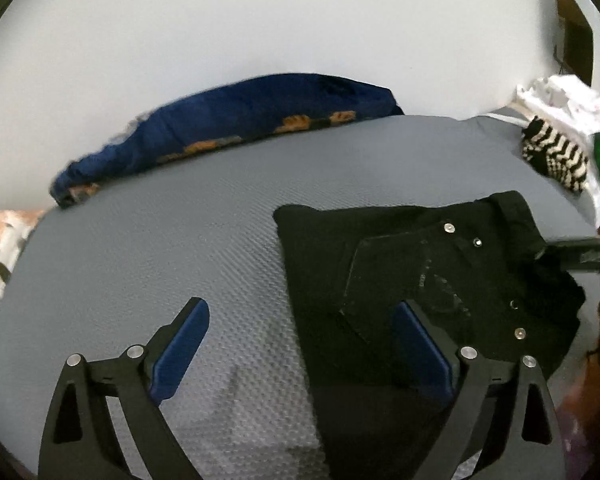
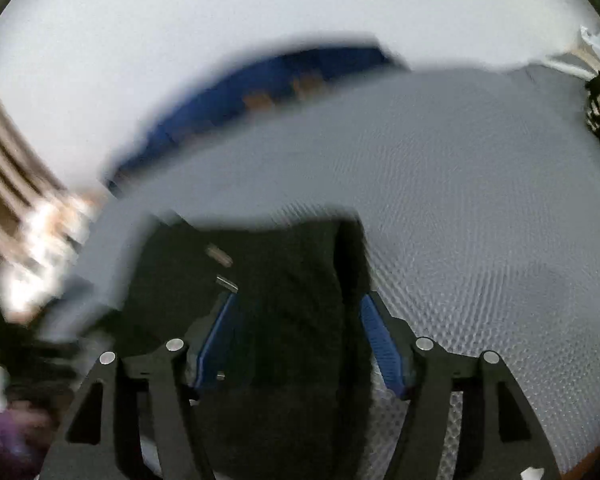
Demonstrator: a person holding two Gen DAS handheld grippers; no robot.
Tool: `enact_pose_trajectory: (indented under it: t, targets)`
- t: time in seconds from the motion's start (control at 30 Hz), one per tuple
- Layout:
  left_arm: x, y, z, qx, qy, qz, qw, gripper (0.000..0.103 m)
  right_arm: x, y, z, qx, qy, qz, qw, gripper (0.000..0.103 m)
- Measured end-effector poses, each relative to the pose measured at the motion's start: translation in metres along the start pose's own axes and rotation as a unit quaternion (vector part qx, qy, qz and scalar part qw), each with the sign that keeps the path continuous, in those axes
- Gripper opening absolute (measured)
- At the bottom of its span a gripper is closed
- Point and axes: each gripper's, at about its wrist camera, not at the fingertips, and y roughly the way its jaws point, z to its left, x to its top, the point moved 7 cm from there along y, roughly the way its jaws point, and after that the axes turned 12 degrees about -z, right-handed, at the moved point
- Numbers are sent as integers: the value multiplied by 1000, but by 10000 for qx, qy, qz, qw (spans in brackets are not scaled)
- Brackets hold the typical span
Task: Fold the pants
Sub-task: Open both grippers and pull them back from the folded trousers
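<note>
While the black denim pants [image 1: 428, 280] lie folded into a compact block on the grey textured mat [image 1: 160, 248], they occupy the right centre of the left wrist frame, with a back pocket and several metal rivets [image 1: 449, 227] facing up. The left gripper [image 1: 302, 316] is seen at the bottom of that frame with its blue-padded fingers [image 1: 180, 352] spread wide apart; one finger is placed over bare mat, the other over the lower left part of the pants, and nothing is clamped between them. At the right edge of the same frame a dark bar-like part [image 1: 580, 256] meets the waistband side of the pants.

In the blurred right wrist frame, the right gripper [image 2: 296, 304] is shown at the bottom centre, its fingers apart with dark fabric of the pants [image 2: 284, 280] lying between and beneath them; whether the fabric is touched cannot be told. A dark blue cloth with orange patches [image 1: 236, 124] is laid along the far edge of the mat, and a black-and-white zigzag fabric [image 1: 556, 152] is seen at the upper right.
</note>
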Motion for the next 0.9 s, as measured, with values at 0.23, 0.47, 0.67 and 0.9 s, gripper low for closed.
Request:
enact_pose_trajectory:
  t: [0.23,0.47,0.67,0.9]
  targets:
    - [12,-19,13,178,-165,-221,9995,95,18,-90,39,542,711,-1296,9875,62]
    - [14,-29,29,396,-593,-218,9972,95,-22,-135,102,-269,-187,-2133,9764,82]
    - [15,-41,32,508,-560,-278,9968,95,-34,-127,114,-540,-469,-2038,9764,82]
    - [18,-53,30,556,-546,-351,9963,95,-37,-129,116,-594,-413,-2165,9736,87]
